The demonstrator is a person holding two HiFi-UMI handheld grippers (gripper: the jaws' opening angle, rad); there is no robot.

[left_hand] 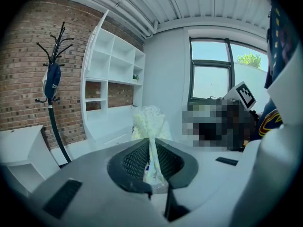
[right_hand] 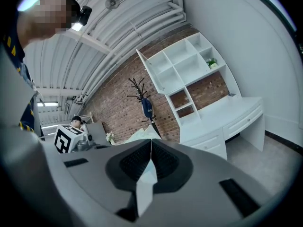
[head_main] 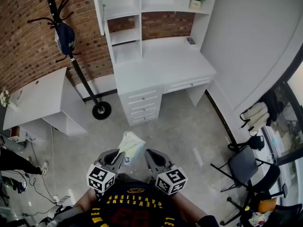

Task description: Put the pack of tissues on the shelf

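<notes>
The pack of tissues [head_main: 130,144] is a pale, crinkly plastic-wrapped bundle held up in front of my chest. My left gripper [head_main: 119,158] is shut on its wrap; in the left gripper view the pack [left_hand: 150,122] rises from between the closed pads [left_hand: 152,148]. My right gripper [head_main: 150,157] hovers just right of the pack, shut, with nothing in it [right_hand: 151,148]. The pack's pale edge [right_hand: 137,136] peeks over the right gripper's left jaw. The white shelf unit [head_main: 124,13] stands on a white desk [head_main: 161,65] against the brick wall, well ahead of both grippers.
A black coat rack [head_main: 71,56] with a dark bag stands left of the desk. A low white table [head_main: 38,98] is further left. A small potted plant [head_main: 195,1] sits on the upper right shelf. A black chair [head_main: 244,167] is at right, and another person's leg [head_main: 14,160] at the left edge.
</notes>
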